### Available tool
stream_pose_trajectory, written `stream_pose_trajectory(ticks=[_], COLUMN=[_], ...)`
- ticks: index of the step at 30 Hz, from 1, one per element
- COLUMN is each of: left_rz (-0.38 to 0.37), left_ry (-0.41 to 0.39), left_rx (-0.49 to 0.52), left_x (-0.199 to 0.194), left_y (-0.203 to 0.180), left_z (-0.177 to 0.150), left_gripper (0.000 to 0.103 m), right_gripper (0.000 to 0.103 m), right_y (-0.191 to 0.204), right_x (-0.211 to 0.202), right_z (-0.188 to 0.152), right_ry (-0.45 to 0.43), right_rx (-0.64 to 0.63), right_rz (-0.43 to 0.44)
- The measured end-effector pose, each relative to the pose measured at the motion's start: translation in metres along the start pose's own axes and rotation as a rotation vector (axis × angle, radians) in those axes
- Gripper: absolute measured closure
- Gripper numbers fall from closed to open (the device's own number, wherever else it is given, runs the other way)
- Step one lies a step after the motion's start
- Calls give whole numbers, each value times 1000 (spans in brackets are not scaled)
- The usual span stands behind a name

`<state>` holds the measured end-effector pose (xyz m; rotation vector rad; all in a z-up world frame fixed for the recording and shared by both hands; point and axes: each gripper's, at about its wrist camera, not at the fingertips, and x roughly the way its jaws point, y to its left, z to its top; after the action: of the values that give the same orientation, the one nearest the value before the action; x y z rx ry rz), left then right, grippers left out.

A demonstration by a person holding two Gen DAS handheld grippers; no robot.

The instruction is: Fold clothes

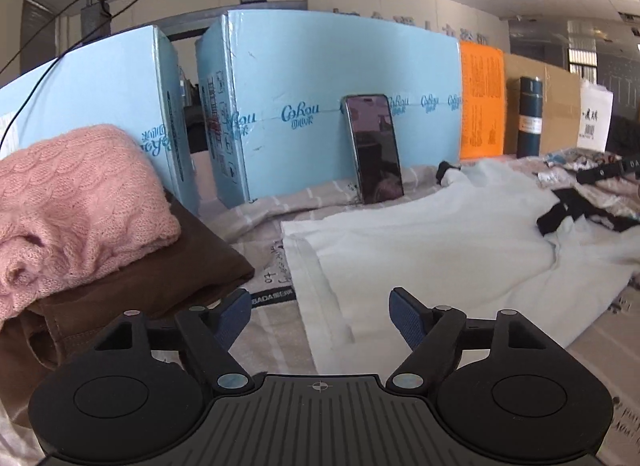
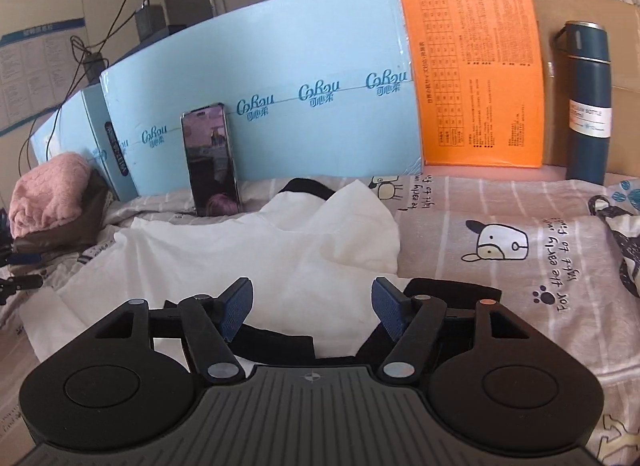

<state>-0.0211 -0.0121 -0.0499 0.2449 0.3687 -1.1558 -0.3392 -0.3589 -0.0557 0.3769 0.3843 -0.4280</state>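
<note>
A white garment with black trim (image 1: 440,242) lies spread and rumpled on the printed bedsheet (image 1: 276,330); it also shows in the right wrist view (image 2: 248,258). My left gripper (image 1: 320,316) is open and empty, just above the garment's near left edge. My right gripper (image 2: 312,308) is open and empty over the garment's black-trimmed end (image 2: 280,340). A folded pink knit sweater (image 1: 68,201) sits on a folded brown garment (image 1: 132,290) at the left.
Light blue cartons (image 1: 332,105) stand along the back with a phone (image 1: 374,147) leaning on them. An orange box (image 2: 476,77) and a dark teal flask (image 2: 588,101) stand further right. More patterned clothes (image 1: 588,173) lie at the far right.
</note>
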Motion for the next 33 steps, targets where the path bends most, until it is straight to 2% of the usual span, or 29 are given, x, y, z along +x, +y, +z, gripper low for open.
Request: stream_pose_trajectory(ticks=[2, 5, 8, 10, 11, 12, 13, 14, 15, 19, 20, 23, 25, 27, 29, 30, 31, 33], left_rz=[-85, -246, -341, -346, -343, -340, -333, -322, -315, -281, -270, -256, -262, -267, -271, -271, -271, -270], left_ry=[-45, -33, 14, 54, 66, 74, 76, 78, 84, 126, 135, 150, 153, 154, 153, 152, 150, 148], left_rx=[-61, -77, -7, 19, 13, 4, -1, -6, -12, -32, -34, -36, -35, -36, -41, -43, -45, -47], left_x=[0, 14, 30, 37, 39, 40, 40, 39, 40, 46, 48, 50, 51, 51, 50, 50, 50, 50], left_y=[-15, -48, -78, -86, -87, -87, -86, -86, -86, -83, -82, -81, -80, -80, -79, -79, -79, -79], left_z=[4, 4, -1, -7, -9, -11, -13, -15, -16, -18, -18, -19, -20, -20, -20, -20, -20, -20], left_gripper=[14, 14, 14, 14, 14, 14, 14, 14, 14, 13, 13, 13, 11, 10, 10, 10, 10, 10], right_gripper=[33, 33, 34, 38, 45, 57, 65, 82, 93, 96, 96, 92, 79, 35, 32, 33, 33, 35], right_y=[2, 10, 25, 33, 36, 39, 40, 41, 41, 23, 22, 20, 21, 23, 19, 17, 15, 13], right_x=[-28, -66, -86, -86, -84, -82, -78, -76, -74, -74, -69, -55, -55, -66, -76, -73, -69, -46], right_z=[-10, -32, -56, -66, -70, -73, -75, -75, -75, -58, -59, -62, -62, -53, -37, -29, -21, -12], right_ry=[-31, -45, -7, 35, 57, 79, 94, 89, 82, 19, 49, 139, 155, 92, 11, -1, -8, 36], right_rx=[82, 153, 154, 131, 120, 109, 94, 71, 49, 42, 22, -35, -68, -75, -32, -11, 6, -13], right_rz=[26, 50, 64, 61, 57, 51, 34, 20, 7, -26, -38, -73, -81, -83, -20, 3, 24, 23])
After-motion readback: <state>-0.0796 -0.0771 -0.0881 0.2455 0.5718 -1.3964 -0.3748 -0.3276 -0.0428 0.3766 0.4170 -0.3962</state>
